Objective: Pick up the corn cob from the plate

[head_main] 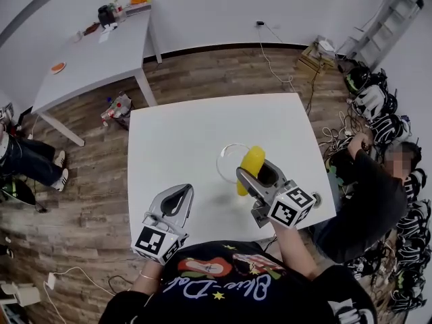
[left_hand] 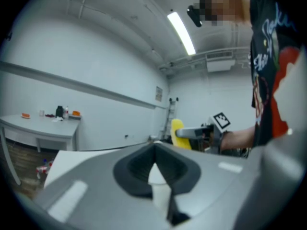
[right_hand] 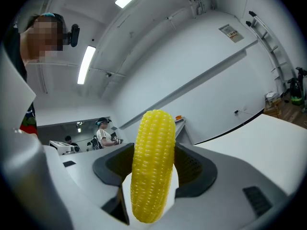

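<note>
Right gripper view shows your right gripper clamped on the corn cob, jaws pressing its sides at about mid-length, so the cob stands nearly upright with both ends free. That grip across the middle probably keeps it balanced and stops it from swinging. In the head view the cob sits in the right gripper over the near right part of the plate. It looks lifted clear of the plate, though you cannot confirm the gap from above.

Your left gripper is closed on nothing. Its own view shows the jaws together, with only a pale sliver between the pads. It sits low over the near left part of the table, well apart from the plate, apparently parked out of the working hand's way. From there it looks across at the cob.

For room, the tabletop beyond and left of the plate is bare, so that is your open side. The table's right edge is near your right gripper, and a seated person is just past it among cables on the floor, so keep swings away from there. The near edge lies close under your wrist.
</note>
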